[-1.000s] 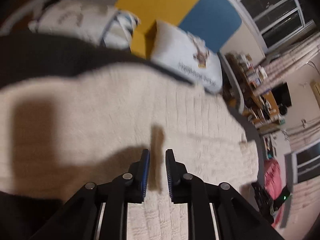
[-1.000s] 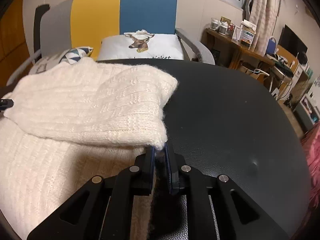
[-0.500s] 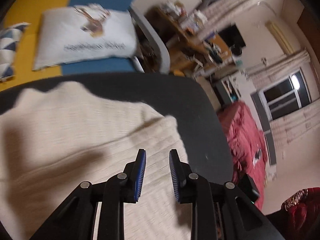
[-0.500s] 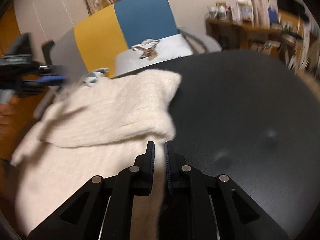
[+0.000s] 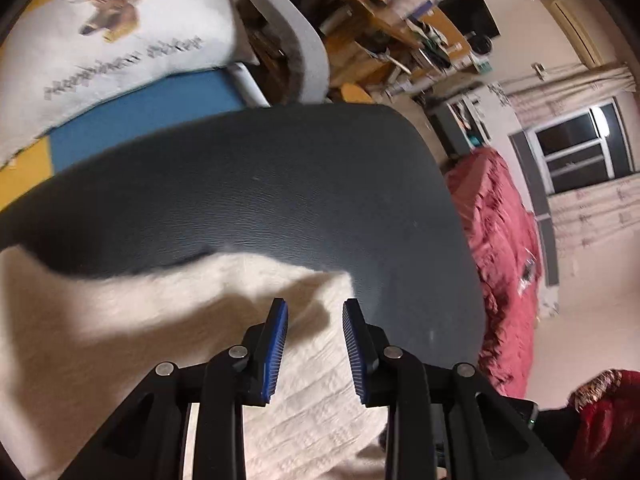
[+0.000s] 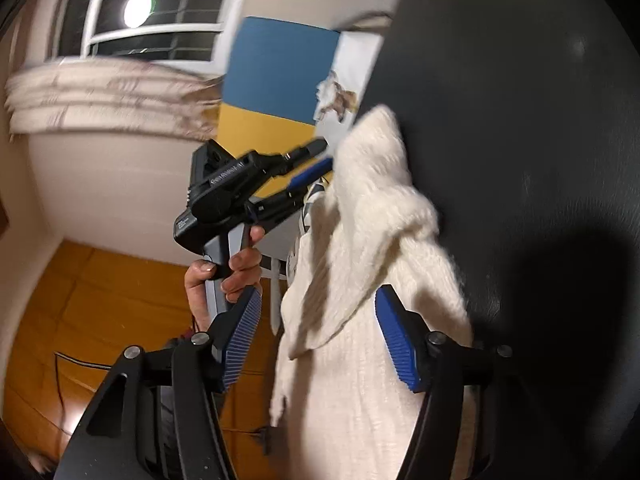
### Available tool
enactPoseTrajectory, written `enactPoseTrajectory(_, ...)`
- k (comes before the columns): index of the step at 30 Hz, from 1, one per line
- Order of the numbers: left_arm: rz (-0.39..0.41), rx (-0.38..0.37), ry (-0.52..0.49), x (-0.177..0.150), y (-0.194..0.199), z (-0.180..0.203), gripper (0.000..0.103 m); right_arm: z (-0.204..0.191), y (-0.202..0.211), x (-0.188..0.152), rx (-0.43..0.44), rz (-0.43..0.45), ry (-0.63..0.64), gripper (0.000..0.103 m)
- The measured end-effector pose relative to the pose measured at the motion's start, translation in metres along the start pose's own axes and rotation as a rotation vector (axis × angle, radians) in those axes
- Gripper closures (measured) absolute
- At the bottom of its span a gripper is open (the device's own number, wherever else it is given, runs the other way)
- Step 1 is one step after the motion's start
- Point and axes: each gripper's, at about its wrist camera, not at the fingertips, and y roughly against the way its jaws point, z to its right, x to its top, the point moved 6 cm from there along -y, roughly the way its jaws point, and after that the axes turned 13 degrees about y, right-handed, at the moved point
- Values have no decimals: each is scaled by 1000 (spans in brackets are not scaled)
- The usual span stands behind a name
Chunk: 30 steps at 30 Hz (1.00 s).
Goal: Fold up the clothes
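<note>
The cream sweater (image 5: pixel 120 320) lay part-folded on the dark surface (image 5: pixel 280 184), both grippers' fingers opening and gripping nothing, the right gripper (image 6: pixel 318 338) wide astride a loose fold, the left gripper (image 5: pixel 314 344) narrower above the sweater's corner; next came a fresh grasp.

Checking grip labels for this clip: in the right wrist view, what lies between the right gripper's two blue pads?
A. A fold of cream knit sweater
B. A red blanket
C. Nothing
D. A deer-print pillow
A: the cream sweater hangs between the opening pads of the right gripper, neither pressing it.
</note>
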Motion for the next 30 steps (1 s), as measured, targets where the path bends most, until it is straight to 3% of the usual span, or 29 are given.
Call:
enactPoseTrajectory(6,-101,30,-78,-6,-23,5,76,6,-12,5,-47,27,-49,38)
enactPoseTrajectory(7,-88,32,-112,-9,-23,9,76,7,-13,6,-55,32,-55,38)
enactPoseTrajectory(9,-60,34,-181,-15,-22,16,87,11,-14,7,-68,44,-80,38)
enactPoseTrajectory(11,10,2,-253,-23,-9,27,91,16,-12,8,-79,60,-119,38)
enactPoseTrajectory(15,101,-61,-307,-35,13,33,92,23,-7,12,-92,134,-186,38)
enactPoseTrajectory(24,123,-164,-321,-46,34,37,92,22,-26,23,-88,181,-268,38)
enactPoseTrajectory(28,123,-174,-359,-56,43,43,92,29,-28,24,-98,227,-330,38)
enactPoseTrajectory(30,130,-171,-361,-57,47,43,92,26,-27,31,-114,264,-281,38)
